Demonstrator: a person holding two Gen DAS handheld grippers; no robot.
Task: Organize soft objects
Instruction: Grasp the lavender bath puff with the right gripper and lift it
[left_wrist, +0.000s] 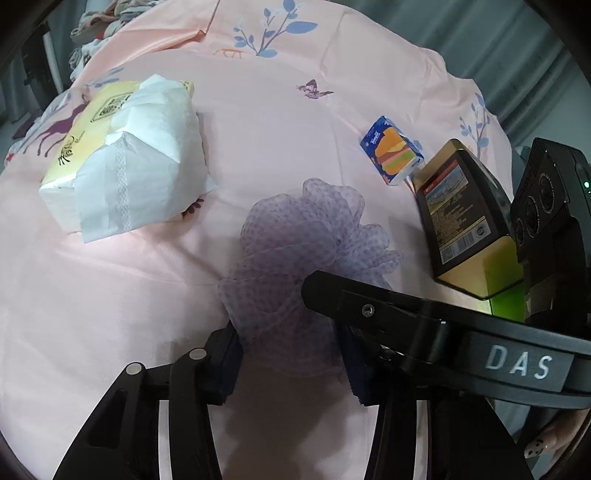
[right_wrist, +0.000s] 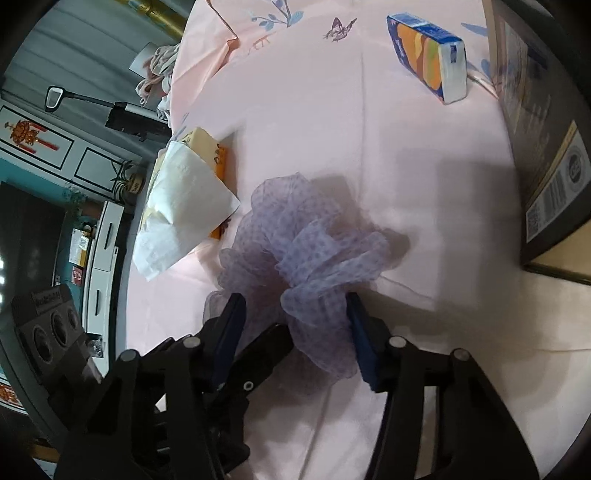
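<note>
Bedsheet: pink sheet, printed with blue leafy sprigs, a purple butterfly and purple deer, covers the whole surface.
Box: dark box with gold edges stands tilted at the right, barcode label showing.
Far corner: bundle of crumpled clothes past the sheet's edge.
Room: teal wall with white panelled cabinets, red hanging ornament on one panel, small potted plant.

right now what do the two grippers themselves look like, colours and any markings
Both are matte black linkage frames with round silver pivot pins and dark navy blue pads on the fingers. The right gripper, seen from the left wrist view, carries a grey band lettered "DAS" in white and a black camera block with round lenses and a green light. The left gripper matches. No cables or sleeves show.
</note>
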